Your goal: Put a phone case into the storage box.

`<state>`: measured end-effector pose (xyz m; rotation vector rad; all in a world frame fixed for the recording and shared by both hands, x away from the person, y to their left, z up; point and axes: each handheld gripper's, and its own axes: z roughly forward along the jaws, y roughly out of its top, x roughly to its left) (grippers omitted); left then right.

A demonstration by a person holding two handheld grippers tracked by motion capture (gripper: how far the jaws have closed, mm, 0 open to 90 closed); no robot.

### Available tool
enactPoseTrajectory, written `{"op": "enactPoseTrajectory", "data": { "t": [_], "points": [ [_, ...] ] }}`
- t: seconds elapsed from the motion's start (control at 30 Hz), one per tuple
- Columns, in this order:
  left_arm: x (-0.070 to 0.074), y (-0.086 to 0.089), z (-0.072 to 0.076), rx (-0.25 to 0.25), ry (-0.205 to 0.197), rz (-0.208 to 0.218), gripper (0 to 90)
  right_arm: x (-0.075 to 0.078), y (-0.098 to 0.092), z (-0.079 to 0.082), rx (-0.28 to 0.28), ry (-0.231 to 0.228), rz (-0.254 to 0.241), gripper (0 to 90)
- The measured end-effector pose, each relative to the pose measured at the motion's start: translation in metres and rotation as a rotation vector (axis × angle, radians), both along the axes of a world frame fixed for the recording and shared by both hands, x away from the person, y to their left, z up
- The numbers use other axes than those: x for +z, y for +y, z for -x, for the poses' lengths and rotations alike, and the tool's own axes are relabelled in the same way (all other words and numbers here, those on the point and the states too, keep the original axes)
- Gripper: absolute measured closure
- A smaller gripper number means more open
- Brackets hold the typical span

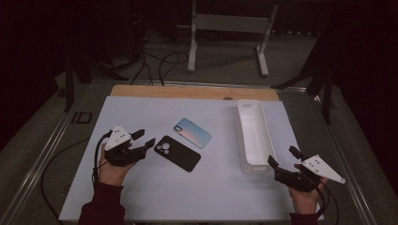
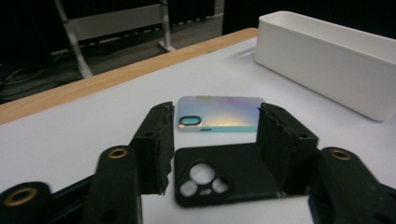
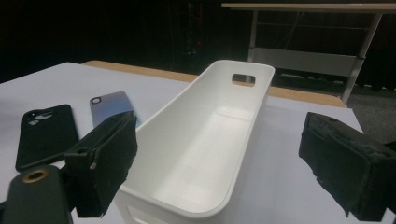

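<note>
black phone case between left gripper jaws (untouched), edges free.

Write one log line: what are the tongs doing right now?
left tongs: either side of black phone case, not gripping | right tongs: open at white bin | shiny phone case: on table

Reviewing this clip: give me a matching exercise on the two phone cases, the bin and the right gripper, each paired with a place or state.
Things:
1. black phone case
2. iridescent phone case
3. white bin
4. right gripper

Places or states:
A. empty, long side running away from the person
B. jaws wide open at the bin's near end
C. one end between the left gripper's jaws
D. flat on the mat between black case and bin

Pairs: 1-C, 2-D, 3-A, 4-B
</note>
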<state>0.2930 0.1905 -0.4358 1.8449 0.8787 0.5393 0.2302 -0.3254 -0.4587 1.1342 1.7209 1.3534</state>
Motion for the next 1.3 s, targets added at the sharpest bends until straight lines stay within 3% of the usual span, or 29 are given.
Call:
{"op": "enactPoseTrajectory", "data": {
  "t": [0.3, 0.77, 1.3],
  "points": [
    [0.001, -0.025, -0.019, -0.037, -0.003, 0.011, 65.6, 0.000, 0.000, 0.000, 0.000, 0.000, 0.003, 11.0],
    [-0.001, -0.056, -0.047, -0.078, 0.017, -0.023, 71.3, 0.000, 0.000, 0.000, -0.001, -0.001, 0.004, 11.0],
    [-0.019, -0.090, -0.080, -0.114, 0.077, -0.039, 75.0, 0.000, 0.000, -0.001, 0.000, -0.002, 0.005, 11.1]
  ]
}}
